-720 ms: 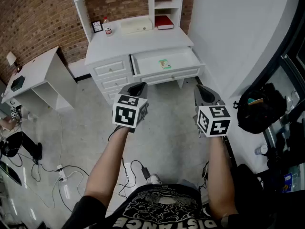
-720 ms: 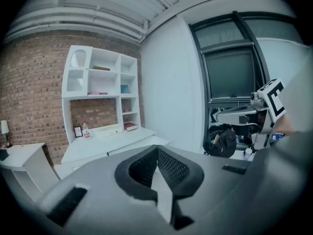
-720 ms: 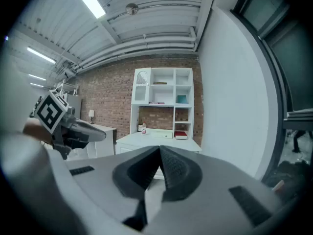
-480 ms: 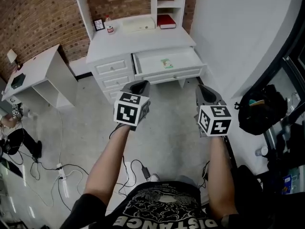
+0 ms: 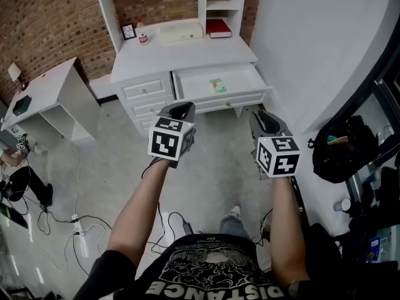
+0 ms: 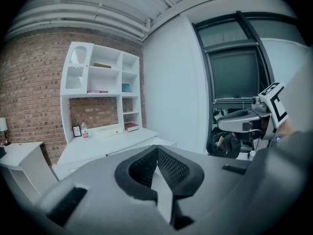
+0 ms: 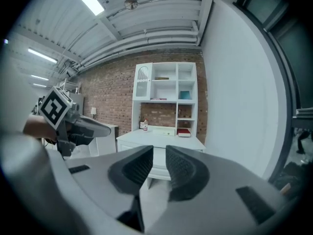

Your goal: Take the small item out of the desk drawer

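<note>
Brick wall (image 5: 50, 17) behind, white desk (image 5: 187, 52) against it, drawer (image 5: 194, 87) pulled out on the right side under the tabletop. Everything below is located from that drawer.

- Small item (image 5: 217, 85): lies flat on the drawer floor, near its middle, apart from all four walls. Green-and-white, thin; I cannot tell what it is.
- Left tool (image 5: 178, 112): out over the floor (image 5: 212, 167), short of the drawer's front left corner. Its own view shows the jaw tips meeting, nothing between them.
- Right tool (image 5: 267, 122): short of the drawer's front right corner. Jaws parted by a narrow gap only, empty.
- Both tools point roughly level, a little downward, toward the desk.

Step in hand, as I judge it: the approach. Drawer is already open; nothing is grasped yet.

Notes on doing it well:
1. Use the right tool. Its gap looks too narrow for a clean pick, so widen the jaws before crossing the drawer front, not inside.
2. Pitch the tool well down once over the drawer. A flat item will likely slide if pushed from the side.
3. Come in above the front wall, then lower onto the item with one jaw each side of it.
4. Close gently. A thin piece may tip or skate toward the back wall.
5. Keep the left tool clear of the drawer front, so I do not nudge the drawer shut.
6. Lift straight up before drawing back.
</note>
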Available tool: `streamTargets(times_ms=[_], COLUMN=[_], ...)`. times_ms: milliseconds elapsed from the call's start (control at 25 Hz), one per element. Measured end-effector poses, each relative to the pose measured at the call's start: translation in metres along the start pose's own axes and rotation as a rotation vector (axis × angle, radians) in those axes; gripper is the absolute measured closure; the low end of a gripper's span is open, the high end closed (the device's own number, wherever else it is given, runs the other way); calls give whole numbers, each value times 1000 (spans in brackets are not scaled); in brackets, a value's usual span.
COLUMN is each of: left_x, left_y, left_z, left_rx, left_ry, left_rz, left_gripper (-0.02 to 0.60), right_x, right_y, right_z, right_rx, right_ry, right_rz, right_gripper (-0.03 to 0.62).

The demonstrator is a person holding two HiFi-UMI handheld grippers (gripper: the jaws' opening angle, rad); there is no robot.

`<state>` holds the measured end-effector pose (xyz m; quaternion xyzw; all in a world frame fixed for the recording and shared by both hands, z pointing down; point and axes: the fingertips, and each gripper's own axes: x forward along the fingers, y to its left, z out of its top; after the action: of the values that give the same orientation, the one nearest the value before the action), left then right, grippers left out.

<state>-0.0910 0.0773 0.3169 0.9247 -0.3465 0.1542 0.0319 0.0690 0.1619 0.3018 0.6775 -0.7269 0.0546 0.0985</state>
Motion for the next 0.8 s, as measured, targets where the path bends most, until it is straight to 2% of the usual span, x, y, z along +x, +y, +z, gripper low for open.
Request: streamTargets(times_ms=[280,600,800], left_x=[64,142,173], left_y=[5,16,23], left_z=[10,28,36], left_rx=[-1,7,-21], left_ry=[16,58,67], left_rz=[28,94,145], left_gripper=[578,578,578], right_x=[51,121,153], right_y=[-45,-95,-116], right_z=[-6,-5,-6], right_rx=[11,16,5], right_ry=[7,32,54], right_rz=[41,143,218], right_gripper=[466,400,361])
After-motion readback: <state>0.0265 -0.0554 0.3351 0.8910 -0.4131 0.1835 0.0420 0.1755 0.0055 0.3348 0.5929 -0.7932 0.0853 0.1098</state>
